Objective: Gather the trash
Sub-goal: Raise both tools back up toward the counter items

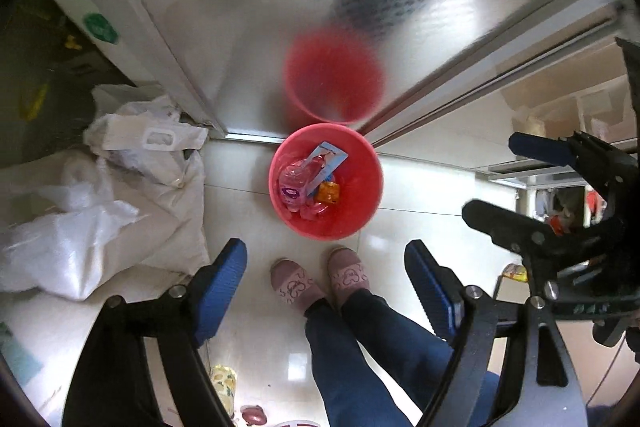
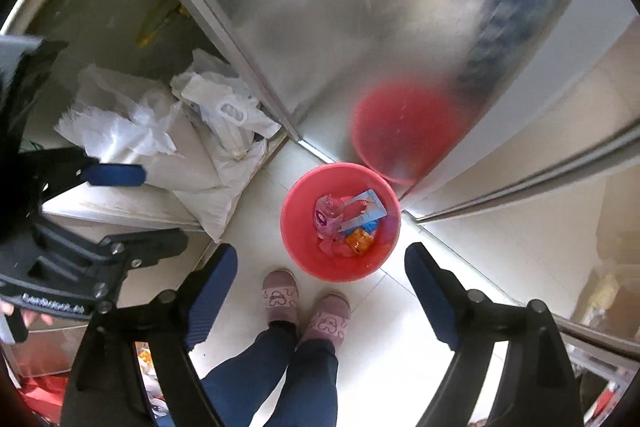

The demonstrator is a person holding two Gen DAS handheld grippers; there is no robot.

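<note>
On the floor to the left, a heap of white plastic bags lies slumped against the frame of a brushed-metal door, well apart from the task's own things. Further right, straight below both cameras, the red bucket stands on the pale tiles just in front of the person's slippers, and the door mirrors it as a red blur. Inside lie the trash pieces: a clear plastic bottle with a pink label, a blue-edged flat packet propped across it, and an orange wrapper.

The left gripper hangs over the floor with its jaws spread wide and nothing between them. To its right the right gripper stands the same: jaws wide apart, empty, pointing steeply down toward the bucket.

By my reading, a drop into the bucket is finished and both hands are free. The next move calls for finding another loose piece; small bright scraps show at the lower edge near the left gripper, too unclear to name.
</note>
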